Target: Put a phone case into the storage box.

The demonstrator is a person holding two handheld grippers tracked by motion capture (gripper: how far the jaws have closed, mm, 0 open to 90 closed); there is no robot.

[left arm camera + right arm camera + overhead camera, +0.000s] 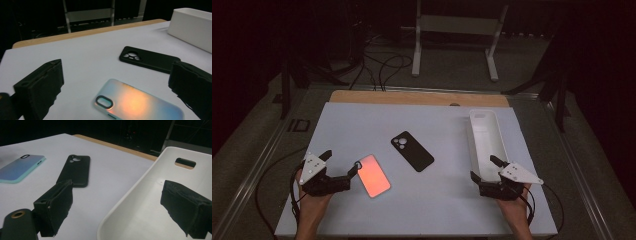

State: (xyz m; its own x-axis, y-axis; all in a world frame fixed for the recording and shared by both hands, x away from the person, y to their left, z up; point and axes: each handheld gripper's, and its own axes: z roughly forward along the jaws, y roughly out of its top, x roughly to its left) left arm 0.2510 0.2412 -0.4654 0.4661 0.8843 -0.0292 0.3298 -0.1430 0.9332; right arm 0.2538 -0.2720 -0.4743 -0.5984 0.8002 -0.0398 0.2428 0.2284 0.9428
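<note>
— Left gripper [343,167] status?
— Jaws spread wide, gripping nothing. The iridescent phone case [374,175] lies flat on the white table [362,125], its camera-hole end between the open jaws, no contact visible.
— Right gripper [484,169]?
— Also wide open and empty — it straddles the near wall of the white tray [484,137], one jaw inside, one outside.
— The black phone case [412,151]?
— Flat at mid-table, between iridescent case and tray, apart from both.

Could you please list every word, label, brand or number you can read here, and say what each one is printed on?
No readable text in these views.
Iridescent phone case: no print visible.
Black phone case: camera cutouts, no lettering.
White tray: plain.
White table: unmarked.
</note>
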